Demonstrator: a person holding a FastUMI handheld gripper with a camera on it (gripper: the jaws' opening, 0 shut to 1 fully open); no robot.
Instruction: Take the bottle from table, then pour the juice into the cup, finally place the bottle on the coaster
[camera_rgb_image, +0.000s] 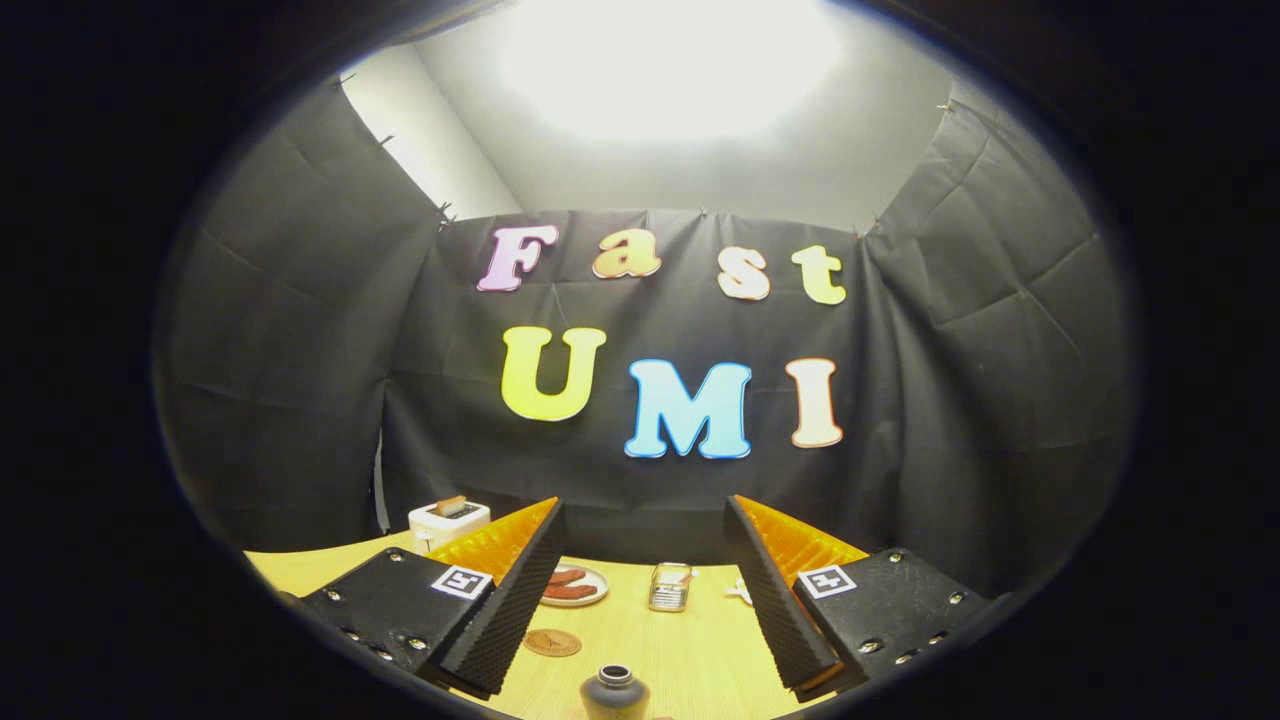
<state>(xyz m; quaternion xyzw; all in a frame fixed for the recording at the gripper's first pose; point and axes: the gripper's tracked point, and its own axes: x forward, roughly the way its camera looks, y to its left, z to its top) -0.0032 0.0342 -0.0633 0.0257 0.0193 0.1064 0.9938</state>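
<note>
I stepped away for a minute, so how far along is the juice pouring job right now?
Nothing looks done yet. The gripper is open and holds nothing; the dark bottle stands on the wooden table, low between its fingers. The glass cup sits farther on, the round coaster bare by the left finger. Still left: grasping the bottle, pouring into the cup, setting it on the coaster.

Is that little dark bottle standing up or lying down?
Standing up. The bottle sits on the table, neck pointing up, between the open fingers, which do not touch it.
</note>
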